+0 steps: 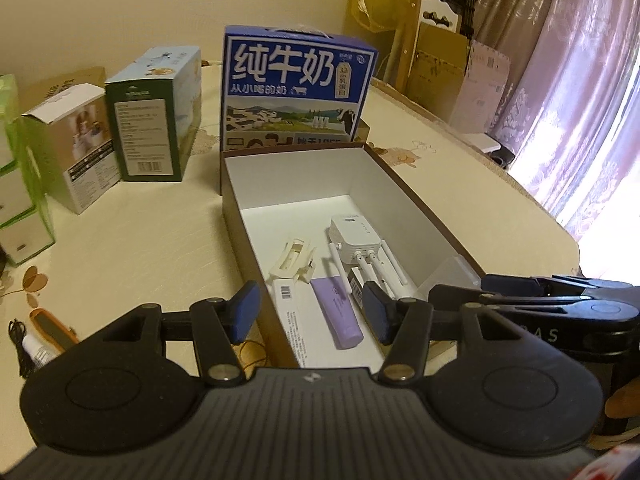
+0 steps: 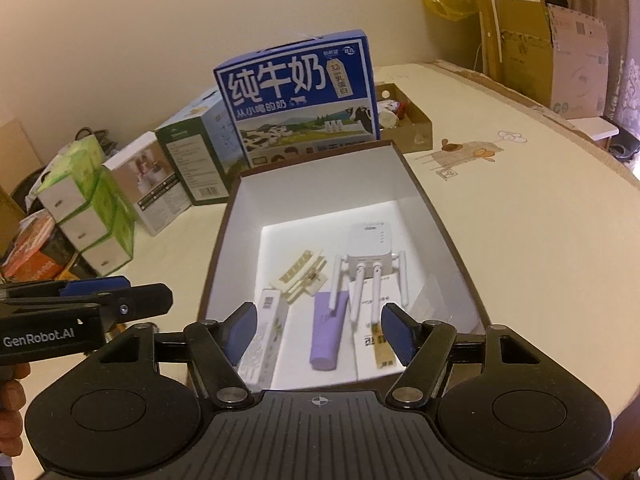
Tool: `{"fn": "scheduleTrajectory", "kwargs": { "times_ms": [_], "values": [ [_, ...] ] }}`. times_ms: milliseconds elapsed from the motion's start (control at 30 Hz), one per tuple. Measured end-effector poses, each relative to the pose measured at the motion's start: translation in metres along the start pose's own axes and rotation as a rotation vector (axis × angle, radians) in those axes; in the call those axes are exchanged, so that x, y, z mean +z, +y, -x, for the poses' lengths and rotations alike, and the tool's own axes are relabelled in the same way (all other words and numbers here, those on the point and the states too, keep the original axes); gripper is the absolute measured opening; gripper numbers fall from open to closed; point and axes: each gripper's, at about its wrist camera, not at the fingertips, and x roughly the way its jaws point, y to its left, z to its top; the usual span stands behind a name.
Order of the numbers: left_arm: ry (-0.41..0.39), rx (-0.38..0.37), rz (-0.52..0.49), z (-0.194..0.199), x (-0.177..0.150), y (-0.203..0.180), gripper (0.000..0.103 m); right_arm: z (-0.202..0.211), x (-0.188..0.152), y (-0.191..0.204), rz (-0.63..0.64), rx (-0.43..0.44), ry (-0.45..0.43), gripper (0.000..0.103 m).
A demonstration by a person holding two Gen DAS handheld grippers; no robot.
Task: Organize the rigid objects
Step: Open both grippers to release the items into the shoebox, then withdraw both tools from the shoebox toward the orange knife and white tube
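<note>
Your left tool's black body hides the near ends of the long white barcoded box (image 1: 289,312) and the lilac plastic tube (image 1: 338,316); the blue milk carton (image 1: 296,88) loses its bottom edge behind the brown open box's far wall (image 1: 292,150); small print on the dark green carton (image 1: 146,136) is unreadable; the green-and-white stacked boxes (image 1: 18,184) run off the left edge.

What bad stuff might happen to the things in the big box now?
Two things might go wrong, though neither is certain.
1. The white Wi-Fi extender has thin antennas lying over the purple tube; another item dropped in could bend them.
2. The storage box is crowded at its near end, where the white hair claw and the long white carton lie close together, so new things may pile up and jam.
</note>
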Motion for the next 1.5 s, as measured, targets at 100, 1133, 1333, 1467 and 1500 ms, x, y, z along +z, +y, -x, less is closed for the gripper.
{"fn": "scheduleTrajectory", "kwargs": {
  "times_ms": [100,1133,1333,1467,1500],
  "values": [
    [-0.011,0.01,0.005,0.012,-0.004,0.004,0.052,0.007,-0.004,0.006,0.005,0.004,-0.006,0.066],
    [-0.069,0.175,0.156,0.139,-0.1,0.085,0.052,0.031,-0.097,0.133,0.196,0.249,0.014,0.066],
    [-0.067,0.217,0.188,0.151,-0.117,0.099,0.052,0.026,-0.11,0.146,0.222,0.278,0.042,0.066],
    [-0.057,0.243,0.203,0.153,-0.126,0.107,0.052,0.02,-0.117,0.152,0.235,0.29,0.07,0.066],
    [-0.054,0.249,0.207,0.153,-0.128,0.109,0.052,0.018,-0.119,0.153,0.239,0.291,0.077,0.066]
  ]
}}
